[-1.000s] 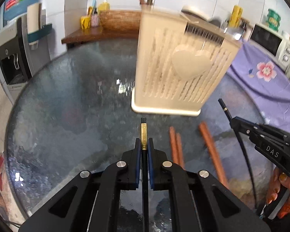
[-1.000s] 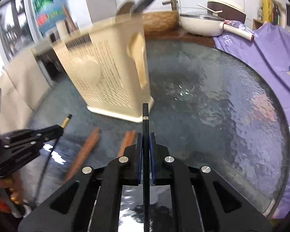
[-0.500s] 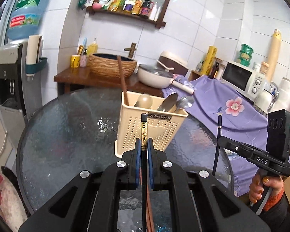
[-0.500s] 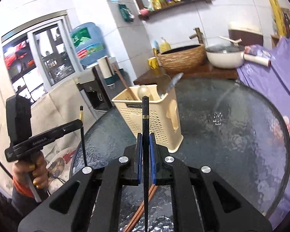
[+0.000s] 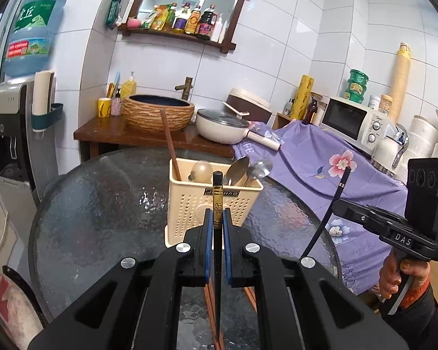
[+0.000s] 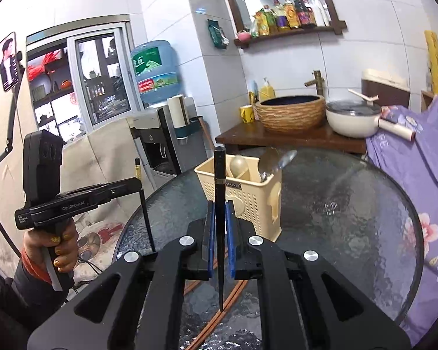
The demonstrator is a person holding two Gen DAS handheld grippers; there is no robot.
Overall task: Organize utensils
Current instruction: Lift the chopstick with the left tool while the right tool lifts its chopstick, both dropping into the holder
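Observation:
A cream slotted utensil holder [image 5: 207,201] [image 6: 248,195] stands on the round glass table [image 5: 96,218] [image 6: 350,218]. It holds a wooden chopstick [image 5: 168,145], a pale spoon and metal spoons [image 5: 248,169]. My left gripper [image 5: 217,221] is shut on a black chopstick with a gold band [image 5: 217,198], held upright above the table in front of the holder. My right gripper [image 6: 220,215] is shut on a black chopstick [image 6: 220,192], also upright. Brown wooden chopsticks [image 6: 219,309] lie on the glass below both grippers. Each gripper shows in the other's view [image 5: 338,204] [image 6: 138,183].
A wooden counter [image 5: 111,128] behind the table carries a woven basin [image 5: 157,110], cups and a white pan [image 5: 222,125]. A purple flowered cloth [image 5: 321,163] covers the right side, with a microwave [image 5: 353,122]. A water dispenser [image 5: 8,134] stands at the left.
Both grippers have lifted and tilted up from the table with their black chopsticks. The views now look level at the holder and the room. The holder looks smaller and farther.

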